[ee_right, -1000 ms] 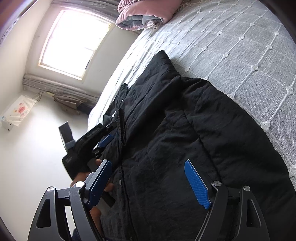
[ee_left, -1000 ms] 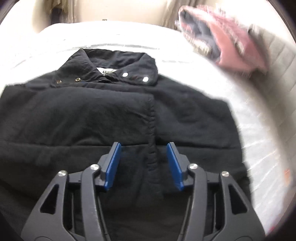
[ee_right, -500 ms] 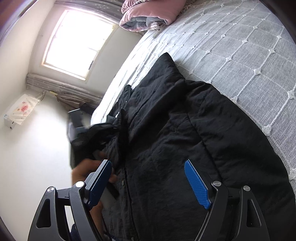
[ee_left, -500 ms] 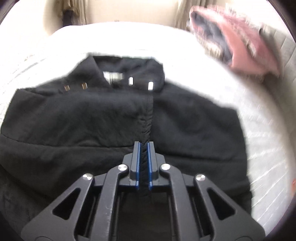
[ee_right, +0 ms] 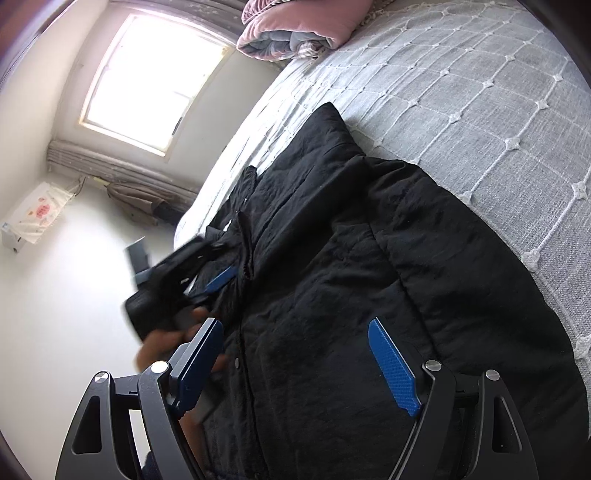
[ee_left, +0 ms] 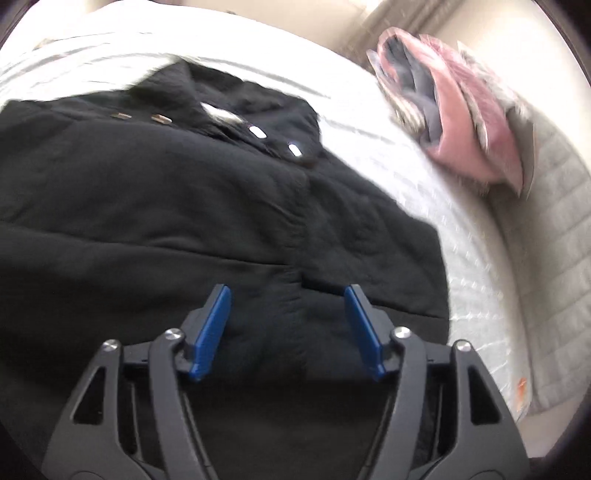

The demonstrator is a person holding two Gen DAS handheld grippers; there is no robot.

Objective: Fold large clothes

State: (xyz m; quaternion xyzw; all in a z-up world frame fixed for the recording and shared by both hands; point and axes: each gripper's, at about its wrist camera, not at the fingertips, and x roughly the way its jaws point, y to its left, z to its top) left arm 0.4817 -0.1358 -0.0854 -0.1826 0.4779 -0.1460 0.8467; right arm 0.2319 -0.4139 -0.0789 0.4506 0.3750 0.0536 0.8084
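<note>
A large black quilted jacket [ee_left: 177, 221] lies spread on a grey quilted bed, collar with metal snaps at the far end. It also shows in the right wrist view [ee_right: 388, 277]. My left gripper [ee_left: 288, 325] is open and empty, just above the jacket's front placket near the hem. It also appears in the right wrist view [ee_right: 218, 282], held in a hand at the jacket's left side. My right gripper [ee_right: 299, 363] is open and empty, low over the jacket's lower part.
A folded pink and grey blanket [ee_left: 454, 114] lies at the far end of the bed [ee_right: 480, 96]; it also shows in the right wrist view [ee_right: 291, 29]. A bright window [ee_right: 147, 77] and white wall lie beyond the bed's left edge.
My left gripper shut on the jacket's placket half a second ago and has now opened and let go, swinging left. My right gripper has stayed open and nearly still.
</note>
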